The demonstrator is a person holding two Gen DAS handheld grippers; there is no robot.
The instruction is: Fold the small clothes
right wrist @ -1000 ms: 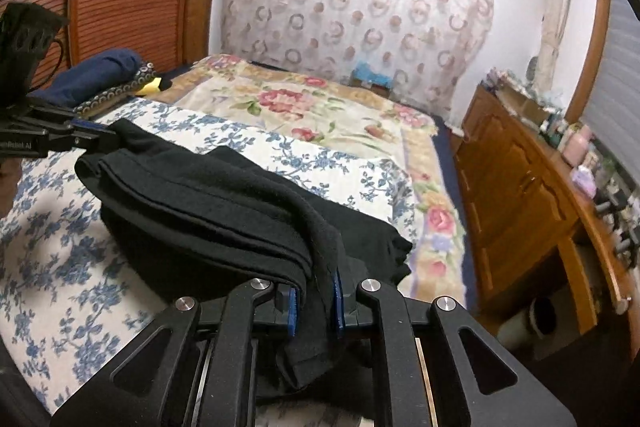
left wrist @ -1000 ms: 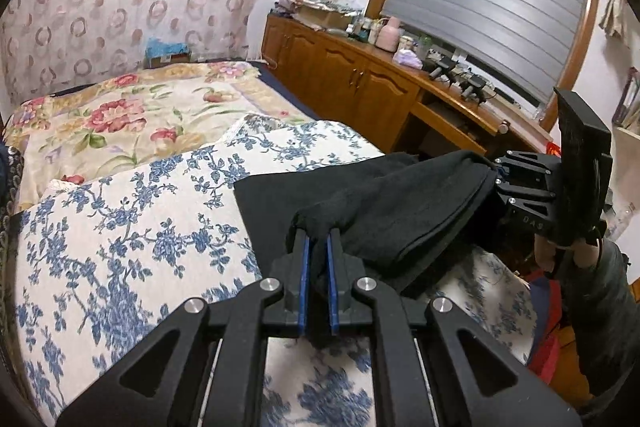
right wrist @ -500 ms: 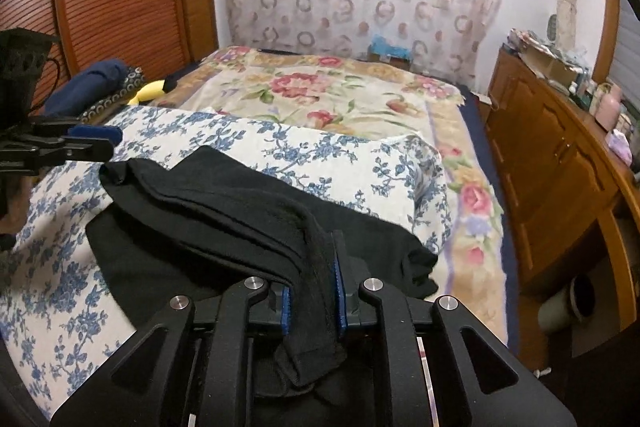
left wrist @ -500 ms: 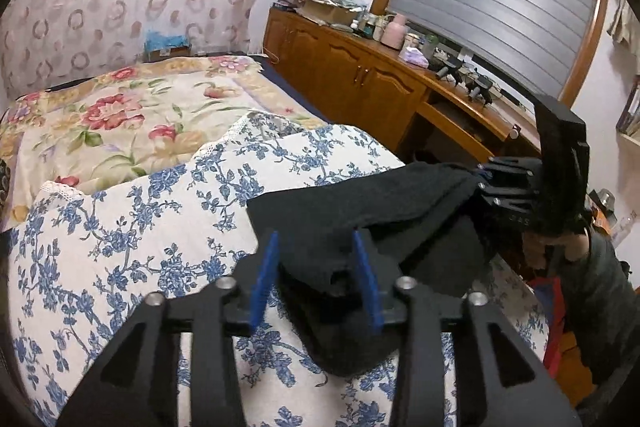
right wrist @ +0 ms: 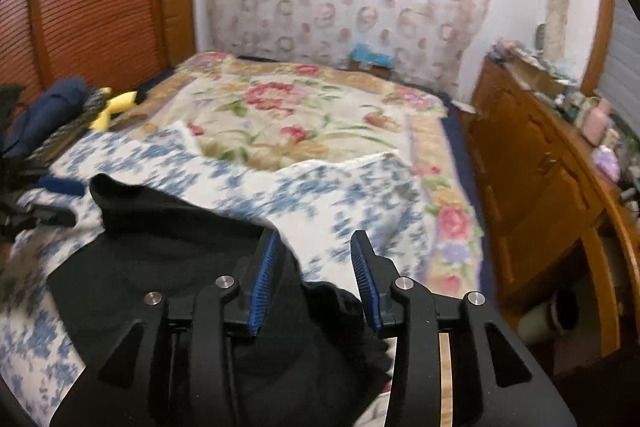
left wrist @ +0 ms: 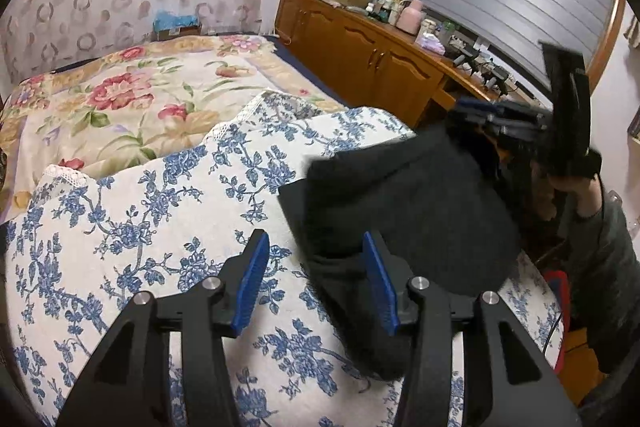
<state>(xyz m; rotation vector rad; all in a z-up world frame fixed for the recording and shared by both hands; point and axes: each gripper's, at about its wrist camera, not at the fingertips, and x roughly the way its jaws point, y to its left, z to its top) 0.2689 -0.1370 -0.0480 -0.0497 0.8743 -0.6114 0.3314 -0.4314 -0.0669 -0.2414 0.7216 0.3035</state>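
Left gripper [left wrist: 316, 279]: jaws spread, have just been opening; blue pads [left wrist: 251, 283] clear of cloth; a fold of the garment lies against the right pad's inner side, not pinched.
Right gripper [right wrist: 316, 281]: jaws spread, have just been opening; garment edge lies low between the pads, not pressed.
Garment [left wrist: 404, 211]: black, folded, flat on the blue-flowered cover [left wrist: 132, 227]; ahead and right of the left gripper, under and left of the right gripper.
Hand [left wrist: 576, 187]: holds the right gripper at the garment's far right side, blurred.
Beyond: floral bedspread [right wrist: 304, 115] past the cover; wooden cabinets [left wrist: 360, 55] to the right.
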